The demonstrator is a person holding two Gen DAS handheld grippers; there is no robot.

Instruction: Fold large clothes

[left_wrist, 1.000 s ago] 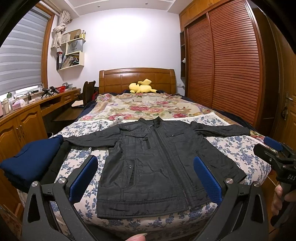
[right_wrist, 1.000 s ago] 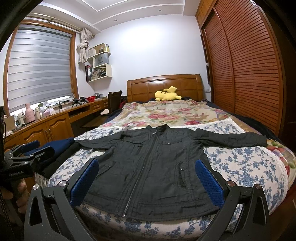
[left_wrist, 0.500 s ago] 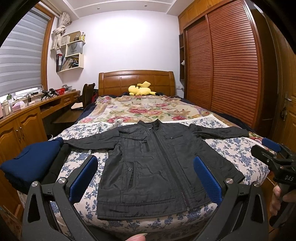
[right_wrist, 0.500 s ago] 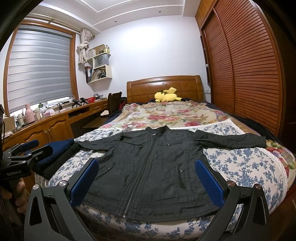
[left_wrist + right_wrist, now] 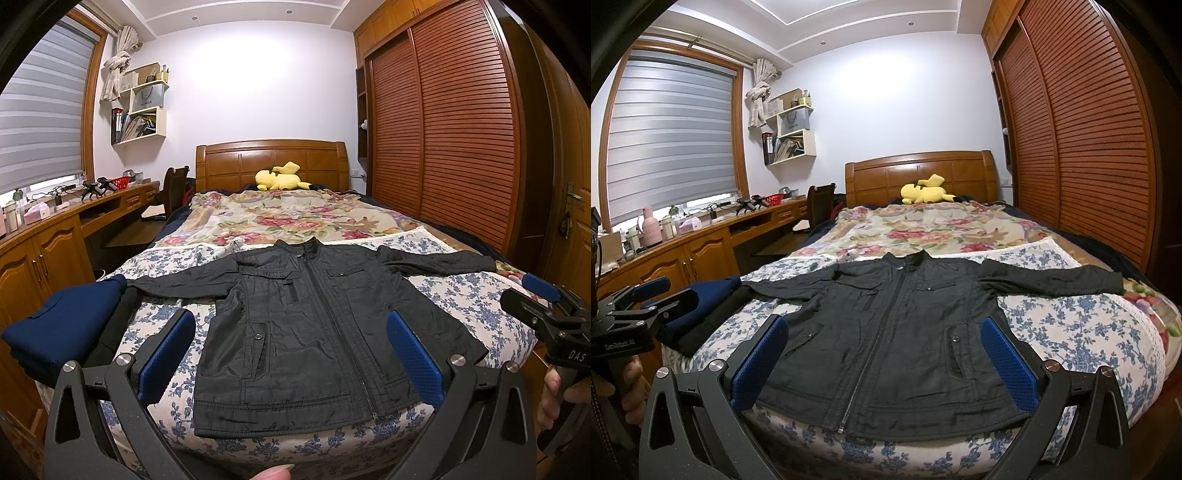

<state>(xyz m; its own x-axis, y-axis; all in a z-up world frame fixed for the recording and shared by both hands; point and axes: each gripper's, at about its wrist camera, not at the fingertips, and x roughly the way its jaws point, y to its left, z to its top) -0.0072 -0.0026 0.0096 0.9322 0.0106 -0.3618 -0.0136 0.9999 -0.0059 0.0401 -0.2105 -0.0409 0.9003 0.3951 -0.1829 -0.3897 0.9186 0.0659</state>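
Observation:
A black zip-up jacket (image 5: 306, 325) lies flat, front up, on the foot of the bed, sleeves spread to both sides, collar toward the headboard; it also shows in the right wrist view (image 5: 897, 332). My left gripper (image 5: 290, 362) is open and empty, held in front of the jacket's hem. My right gripper (image 5: 884, 363) is open and empty, also in front of the hem. Each gripper shows in the other's view: the right one (image 5: 543, 306) at the bed's right corner, the left one (image 5: 650, 299) at the left.
A folded navy garment (image 5: 62, 325) on a black one sits at the bed's left corner. The bed (image 5: 461, 306) has a floral cover. A yellow plush toy (image 5: 280, 179) lies by the headboard. A wooden desk (image 5: 44, 236) runs along the left, a louvred wardrobe (image 5: 461, 147) along the right.
Both grippers have drawn back and tilted up slightly, so the jacket sits a little lower in both views. The jacket has not moved.

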